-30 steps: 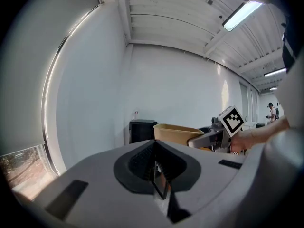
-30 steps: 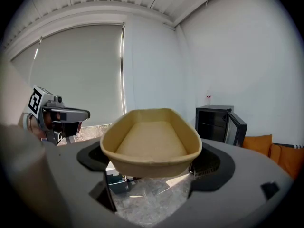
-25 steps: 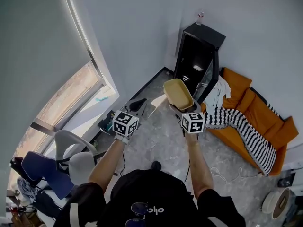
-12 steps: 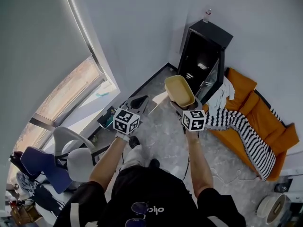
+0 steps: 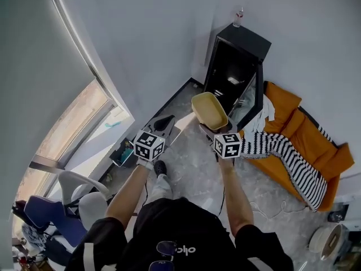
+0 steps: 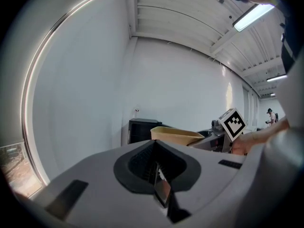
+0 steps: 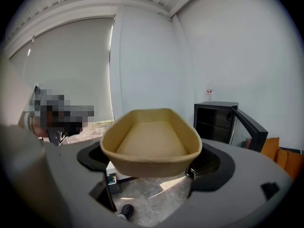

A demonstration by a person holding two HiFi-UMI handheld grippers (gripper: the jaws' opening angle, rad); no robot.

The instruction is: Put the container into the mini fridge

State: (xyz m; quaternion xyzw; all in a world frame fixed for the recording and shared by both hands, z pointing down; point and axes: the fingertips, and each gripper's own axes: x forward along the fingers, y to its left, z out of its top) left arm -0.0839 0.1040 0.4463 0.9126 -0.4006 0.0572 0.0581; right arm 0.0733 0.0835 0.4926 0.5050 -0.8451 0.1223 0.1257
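Observation:
A shallow yellow container (image 5: 210, 110) (image 7: 152, 141) is held out in front of me, level and empty, with my right gripper (image 5: 207, 126) (image 7: 154, 169) shut on its near wall. The black mini fridge (image 5: 236, 61) (image 7: 214, 119) stands in the corner just beyond it, its glass door (image 5: 251, 97) (image 7: 248, 124) swung open. My left gripper (image 5: 163, 123) (image 6: 159, 184) hangs to the left of the container, jaws together and holding nothing. The left gripper view shows the container (image 6: 173, 136) from the side, with the fridge (image 6: 140, 128) behind it.
A small bottle (image 5: 239, 17) stands on the fridge top. An orange sofa (image 5: 316, 145) with a striped blanket (image 5: 293, 154) lies right of the fridge. Chairs (image 5: 73, 193) crowd the lower left by the window. A small device (image 5: 121, 154) sits on the floor.
The container stays in the right gripper at the same height. My view has swung slightly, and a foot has stepped forward under the grippers.

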